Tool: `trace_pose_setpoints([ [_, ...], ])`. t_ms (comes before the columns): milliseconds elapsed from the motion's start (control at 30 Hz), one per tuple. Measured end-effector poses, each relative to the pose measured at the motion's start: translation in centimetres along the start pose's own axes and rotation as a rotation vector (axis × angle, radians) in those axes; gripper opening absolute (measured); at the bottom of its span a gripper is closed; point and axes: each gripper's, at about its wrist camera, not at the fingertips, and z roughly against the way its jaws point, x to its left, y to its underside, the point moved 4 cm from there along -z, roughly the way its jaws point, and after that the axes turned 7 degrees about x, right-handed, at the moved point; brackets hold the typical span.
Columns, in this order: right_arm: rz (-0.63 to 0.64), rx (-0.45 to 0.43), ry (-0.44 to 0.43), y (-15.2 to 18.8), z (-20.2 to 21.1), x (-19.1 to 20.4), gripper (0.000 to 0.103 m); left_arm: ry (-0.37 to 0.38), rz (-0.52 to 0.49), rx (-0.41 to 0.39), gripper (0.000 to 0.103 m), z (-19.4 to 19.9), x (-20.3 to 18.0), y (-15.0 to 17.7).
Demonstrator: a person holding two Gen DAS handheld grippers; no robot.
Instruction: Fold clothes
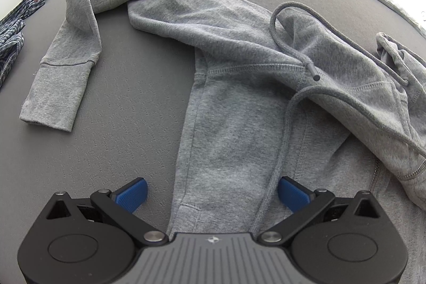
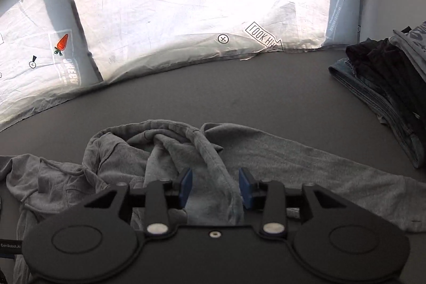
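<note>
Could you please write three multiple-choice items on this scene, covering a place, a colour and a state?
1. Where does the clothes pile lie in the right wrist view?
A. far right
B. far left
C. centre

2. What colour is the hoodie?
A. red
B. grey
C. white

3. How is the left gripper?
A. shut on a sleeve
B. open
C. out of view

Answers: 1 A, it sits at the table's right edge; 2 B, the fabric is grey throughout; 3 B, the blue pads stand wide apart over the hoodie's edge.

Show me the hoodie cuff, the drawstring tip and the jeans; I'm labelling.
hoodie cuff [image 1: 53,97], left wrist view, middle of the ribbed band.
drawstring tip [image 1: 313,71], left wrist view, dark end cap.
jeans [image 2: 372,95], right wrist view, folded blue edge.
</note>
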Motion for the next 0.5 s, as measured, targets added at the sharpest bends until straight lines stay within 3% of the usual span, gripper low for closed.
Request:
trace_pose_setpoints([
  [133, 0.096, -0.009, -0.015, -2.3, -1.6, 1.2, 0.042, -0.001, 0.001, 0.002, 0.103, -0.6, -0.2, -0.6],
  [233, 0.183, -0.009, -0.049, -3.8, -3.4, 3.5, 0.049, 0.0, 0.002, 0.005, 0.103, -0.8, -0.3, -0.9],
  [367, 0.318, 0.038, -0.065, -5.0, -7.6, 7.4, 0.058, 0.001, 0.001, 0.011, 0.103, -0.5, -0.1, -0.7],
  [500, 0.405, 0.144, -0.037, -4.7, -11.4, 9.8, 0.063, 0.002, 0.002, 0.016, 0.103, -0.4, -0.2, -0.7],
])
